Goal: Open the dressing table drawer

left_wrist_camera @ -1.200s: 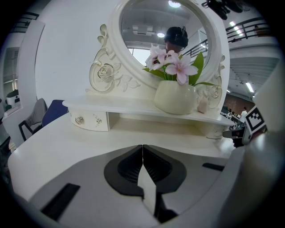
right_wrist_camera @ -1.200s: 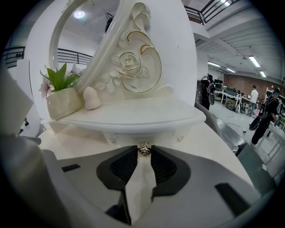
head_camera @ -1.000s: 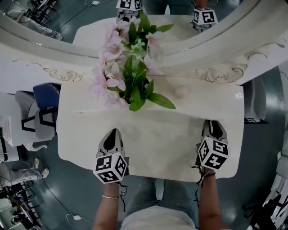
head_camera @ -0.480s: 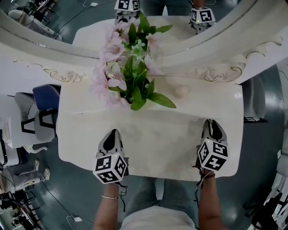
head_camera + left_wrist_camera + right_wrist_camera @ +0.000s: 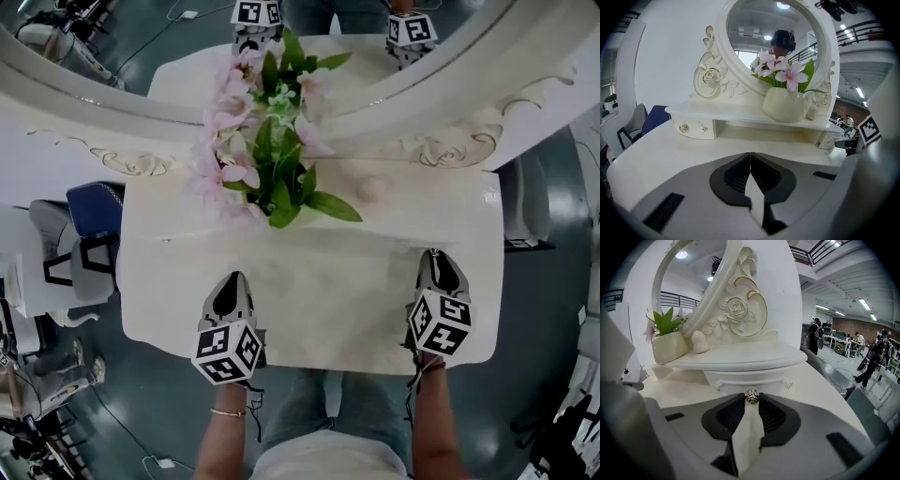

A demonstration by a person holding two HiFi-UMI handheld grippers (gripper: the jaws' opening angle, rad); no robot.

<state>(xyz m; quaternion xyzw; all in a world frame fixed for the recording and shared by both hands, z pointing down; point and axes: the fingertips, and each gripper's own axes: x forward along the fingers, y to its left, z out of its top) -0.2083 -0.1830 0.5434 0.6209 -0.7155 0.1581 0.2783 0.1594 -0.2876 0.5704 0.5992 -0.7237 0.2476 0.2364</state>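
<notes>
The white dressing table [image 5: 319, 300] carries a raised shelf with a small drawer under each end. The right drawer [image 5: 761, 379] shows in the right gripper view, its metal knob [image 5: 751, 397] caught between the tips of my right gripper [image 5: 751, 400], which is shut on it. From the head view that gripper [image 5: 439, 261] sits at the tabletop's right side, and the drawer is hidden under the shelf. My left gripper [image 5: 232, 281] hovers over the front left of the tabletop, jaws shut and empty [image 5: 750, 154]. The left drawer [image 5: 696, 127] lies far ahead of it.
A cream vase [image 5: 784, 104] of pink flowers [image 5: 267, 141] stands mid-shelf, with an egg-shaped sponge [image 5: 375, 191] to its right. The oval mirror [image 5: 356, 56] rises behind. A blue chair [image 5: 94, 202] stands left of the table. The person's legs are at the front edge.
The head view has drifted slightly; both grippers keep their places on the table and the right jaws stay on the knob.
</notes>
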